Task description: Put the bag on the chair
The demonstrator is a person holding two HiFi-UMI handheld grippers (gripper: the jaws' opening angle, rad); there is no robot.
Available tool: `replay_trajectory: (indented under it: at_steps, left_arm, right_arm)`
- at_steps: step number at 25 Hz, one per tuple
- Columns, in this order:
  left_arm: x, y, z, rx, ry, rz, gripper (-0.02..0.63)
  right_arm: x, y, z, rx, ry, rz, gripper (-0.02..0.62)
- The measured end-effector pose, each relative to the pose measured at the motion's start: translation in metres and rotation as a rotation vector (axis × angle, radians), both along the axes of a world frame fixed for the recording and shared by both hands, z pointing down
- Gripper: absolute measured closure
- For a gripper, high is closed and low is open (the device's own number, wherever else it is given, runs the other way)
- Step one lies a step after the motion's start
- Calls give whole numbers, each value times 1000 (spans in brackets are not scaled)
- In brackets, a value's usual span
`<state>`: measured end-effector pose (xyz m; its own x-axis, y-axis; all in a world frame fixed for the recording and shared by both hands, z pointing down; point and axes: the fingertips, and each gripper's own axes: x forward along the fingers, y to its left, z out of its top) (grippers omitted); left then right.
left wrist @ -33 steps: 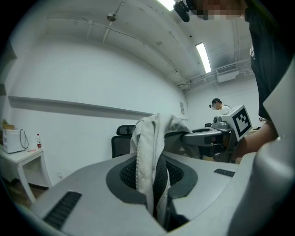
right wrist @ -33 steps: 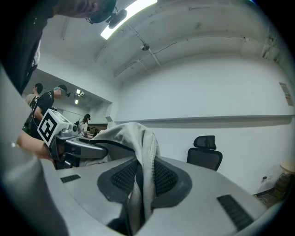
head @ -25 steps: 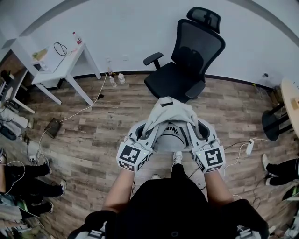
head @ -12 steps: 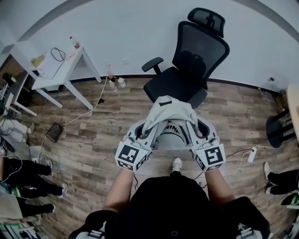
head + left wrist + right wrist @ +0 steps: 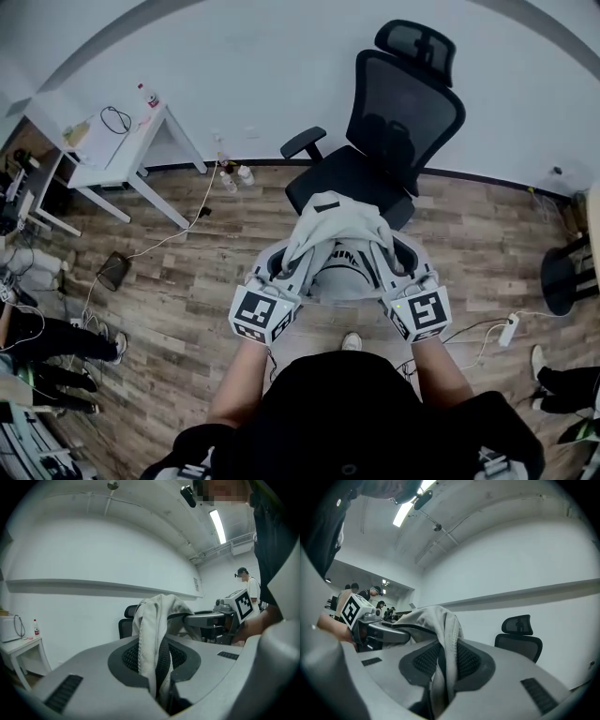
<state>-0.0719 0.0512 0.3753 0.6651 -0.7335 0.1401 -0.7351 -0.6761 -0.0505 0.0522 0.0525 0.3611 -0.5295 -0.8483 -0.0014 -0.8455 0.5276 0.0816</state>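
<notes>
**Item:** pale grey fabric bag (image 5: 338,221) with dark lettering on its front and flat woven straps. It is located at the centre of the head view and carried in the air between the two grippers. In the picture it lies just below the seat of the chair and is not set down on it. Its body is slung lower between the jaws, and a fold of cloth is raised above them.

**Left gripper** (image 5: 280,259): grey two-jaw tongs with a marker cube. In the left gripper view (image 5: 156,662) the jaws are seen clamped nearly together on a bag strap (image 5: 151,634), which is pinched between the ribbed black pads.

**Right gripper** (image 5: 397,255): same make. In the right gripper view (image 5: 442,663) the jaws are seen closed on another strap (image 5: 445,641) of the bag.

**Arms:** both bare forearms are extended forward from the dark-clad torso at the bottom centre. They are held roughly parallel and level, with the marker cubes turned up to the camera.

**Chair:** black mesh office chair (image 5: 379,145) with headrest and armrests, placed upper centre-right against the white wall.

**Surroundings:**
- Wood-plank floor (image 5: 178,253).
- Small white table (image 5: 120,142) at upper left, with a bottle (image 5: 147,96) on it.
- White power strip (image 5: 511,329) at right.
- Bystanders' legs (image 5: 52,342) at the left edge.
</notes>
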Motion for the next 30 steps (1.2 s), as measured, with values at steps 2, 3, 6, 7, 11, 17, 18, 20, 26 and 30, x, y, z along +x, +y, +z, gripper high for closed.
replay_trajectory:
  at_steps: [2,3,6,7,11,17,18,20,26,30]
  left_arm:
    - [6,-8,-1,3,-2,-7,540]
    - [9,-12,-1,4,-4,-9,540]
    - [15,-22,0,1,-7,-9,540]
    - [16,-25,1,-2,-7,-8,540]
    - [19,-48,2,-6,-7,-2,540]
    - [17,-88,12,-21,4,29,540]
    - [17,-97,13,-24,7,37,540]
    - [16,-114,15,-29,8,55,540]
    - [7,-165,15,-28,1,108,540]
    - [2,-201,10,-25,1,136,540]
  right_arm:
    - [6,-9,-1,6,1,-11,506]
    - [9,-13,-1,8,2,-14,506]
    - [15,-23,0,3,1,-17,506]
    - [16,-26,0,0,2,-18,506]
    - [19,-47,1,-9,7,-18,505]
    - [17,-86,10,-30,7,21,505]
    - [16,-95,11,-35,5,31,505]
    - [15,-111,13,-44,3,50,505]
    - [6,-157,11,-40,5,100,505]
    - [2,-192,9,-44,-1,144,502]
